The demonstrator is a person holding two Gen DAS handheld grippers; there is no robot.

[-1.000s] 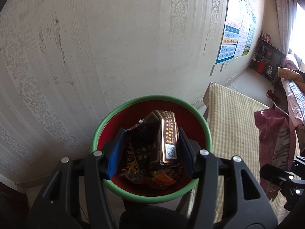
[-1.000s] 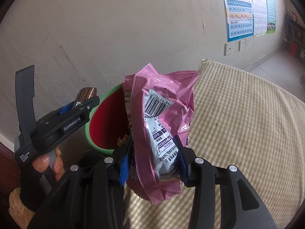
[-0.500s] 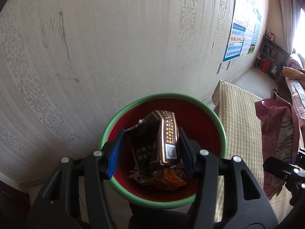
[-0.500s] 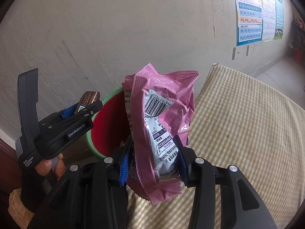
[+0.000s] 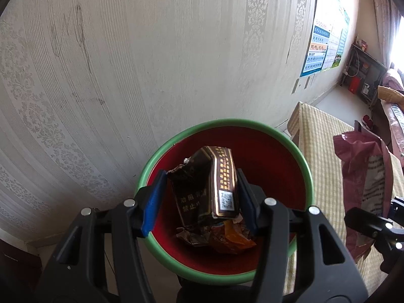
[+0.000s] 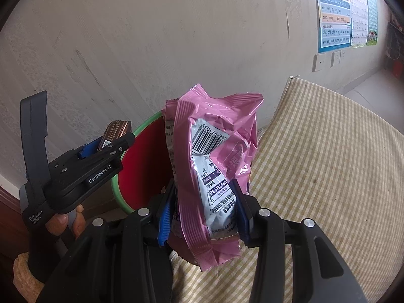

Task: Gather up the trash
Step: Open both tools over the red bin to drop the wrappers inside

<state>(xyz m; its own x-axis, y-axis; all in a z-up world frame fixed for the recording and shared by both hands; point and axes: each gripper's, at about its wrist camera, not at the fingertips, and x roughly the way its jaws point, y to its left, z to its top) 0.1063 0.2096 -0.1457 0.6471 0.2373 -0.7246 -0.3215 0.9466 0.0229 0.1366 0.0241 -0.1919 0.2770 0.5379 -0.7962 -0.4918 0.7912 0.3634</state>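
My left gripper (image 5: 200,197) is shut on a crumpled dark brown cigarette pack (image 5: 207,184) and holds it over a red bin with a green rim (image 5: 277,156). Crumpled wrappers (image 5: 227,237) lie in the bin's bottom. My right gripper (image 6: 203,209) is shut on a pink snack bag (image 6: 214,156) with a barcode, held upright beside the bin (image 6: 144,156), over the table's left edge. The left gripper (image 6: 101,151) with the pack shows in the right wrist view. The pink bag (image 5: 363,176) shows at the right of the left wrist view.
A table with a yellow checked cloth (image 6: 328,164) stands right of the bin. A patterned wall (image 5: 151,63) rises just behind the bin. Posters (image 6: 346,12) and sockets hang further right on the wall. A shelf and a bed (image 5: 394,116) stand at the far right.
The left gripper has moved further over the bin with the pack, so more of the bin's inside shows. The right gripper has shifted slightly, still holding the pink bag.
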